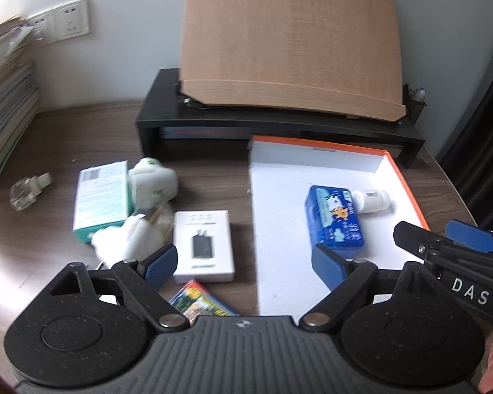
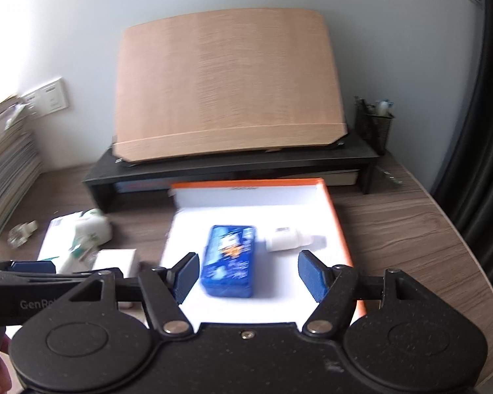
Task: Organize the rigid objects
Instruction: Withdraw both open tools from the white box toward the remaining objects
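A shallow white tray with an orange rim [image 1: 407, 177] [image 2: 335, 210] lies on the desk. In it rest a blue box [image 1: 335, 218] [image 2: 228, 259] and a small white bottle [image 1: 371, 201] [image 2: 284, 240] on its side. My left gripper [image 1: 246, 264] is open above the tray's left edge, nothing between its pads. My right gripper [image 2: 248, 275] is open just short of the blue box, not touching it. Left of the tray sit a white charger box [image 1: 203, 246] [image 2: 115, 259], a green-white carton [image 1: 102, 197], white plugs [image 1: 152, 180] and a colourful pack [image 1: 202, 300].
A black monitor riser [image 1: 279, 124] [image 2: 233, 167] with a leaning wooden board [image 1: 289, 42] [image 2: 226, 85] stands behind the tray. A paper stack [image 1: 6, 108] rises at far left, a clear small bottle [image 1: 28, 190] beside it. A mesh pen cup [image 2: 374, 128] stands back right.
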The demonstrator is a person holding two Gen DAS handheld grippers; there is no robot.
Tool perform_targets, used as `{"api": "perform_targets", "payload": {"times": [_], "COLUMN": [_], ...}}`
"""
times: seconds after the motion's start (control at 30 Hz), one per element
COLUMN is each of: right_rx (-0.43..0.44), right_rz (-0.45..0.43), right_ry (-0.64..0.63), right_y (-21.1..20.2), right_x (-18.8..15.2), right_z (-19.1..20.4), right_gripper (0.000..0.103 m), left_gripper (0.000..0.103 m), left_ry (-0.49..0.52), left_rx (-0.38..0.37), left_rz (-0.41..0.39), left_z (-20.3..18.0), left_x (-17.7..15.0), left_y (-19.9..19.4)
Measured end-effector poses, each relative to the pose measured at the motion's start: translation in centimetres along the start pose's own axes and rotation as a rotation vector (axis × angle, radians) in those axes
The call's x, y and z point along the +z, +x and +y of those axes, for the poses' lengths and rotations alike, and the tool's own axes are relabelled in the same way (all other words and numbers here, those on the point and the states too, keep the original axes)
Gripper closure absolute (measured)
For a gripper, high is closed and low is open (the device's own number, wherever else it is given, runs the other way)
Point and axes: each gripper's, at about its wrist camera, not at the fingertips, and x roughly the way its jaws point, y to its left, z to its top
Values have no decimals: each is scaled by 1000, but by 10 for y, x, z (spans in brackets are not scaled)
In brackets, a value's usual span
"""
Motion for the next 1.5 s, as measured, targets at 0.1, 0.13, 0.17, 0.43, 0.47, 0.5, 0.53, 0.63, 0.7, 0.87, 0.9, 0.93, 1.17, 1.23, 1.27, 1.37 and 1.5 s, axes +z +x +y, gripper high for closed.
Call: {"api": "perform_targets", "payload": {"times": [0.1,0.13,0.17,0.43,0.47,0.5,0.53,0.63,0.7,0.87,0.9,0.93,1.17,1.23,1.27,1.37,1.5], "right_rx": [30,38,47,121,129,137,144,164,177,195,195,194,182,178,176,167,151], "right_rz": [5,6,7,15,16,19,21,31,35,53,56,58,75,80,81,87,100], "right_ry": [-22,-30,-39,-83,-89,-94,-98,-111,-119,-133,-133,-132,-118,-116,-114,-107,-90], "right_y": [-5,-6,-7,-12,-12,-12,-12,-11,-11,-9,-8,-7,-2,-1,-1,2,7], "right_x": [-5,-7,-9,-17,-18,-19,-20,-23,-26,-31,-32,-32,-35,-36,-37,-38,-40], "right_z": [16,21,26,61,65,68,71,80,87,96,97,97,96,97,96,96,93], "right_gripper": [23,23,23,23,23,23,23,23,23,23,23,23,23,23,23,23,23], "left_gripper": [12,12,12,12,12,12,12,12,12,11,11,11,10,10,10,10,10], "left_ry": [-28,-39,-47,-106,-113,-118,-124,-141,-151,-170,-175,-179,-186,-181,-180,-187,-190], "left_rx": [19,26,31,79,84,90,95,105,112,123,127,129,138,142,142,147,151], "left_rz": [-4,-5,-6,-20,-19,-20,-20,-18,-16,-4,0,3,16,25,29,42,49], "left_z": [14,19,23,55,59,62,66,76,81,94,97,99,114,117,119,126,135], "left_x": [-7,-9,-11,-28,-30,-32,-34,-40,-44,-52,-54,-55,-59,-59,-59,-58,-54], "left_y": [-10,-13,-16,-35,-36,-37,-39,-42,-44,-45,-44,-44,-36,-31,-29,-21,-14]}}
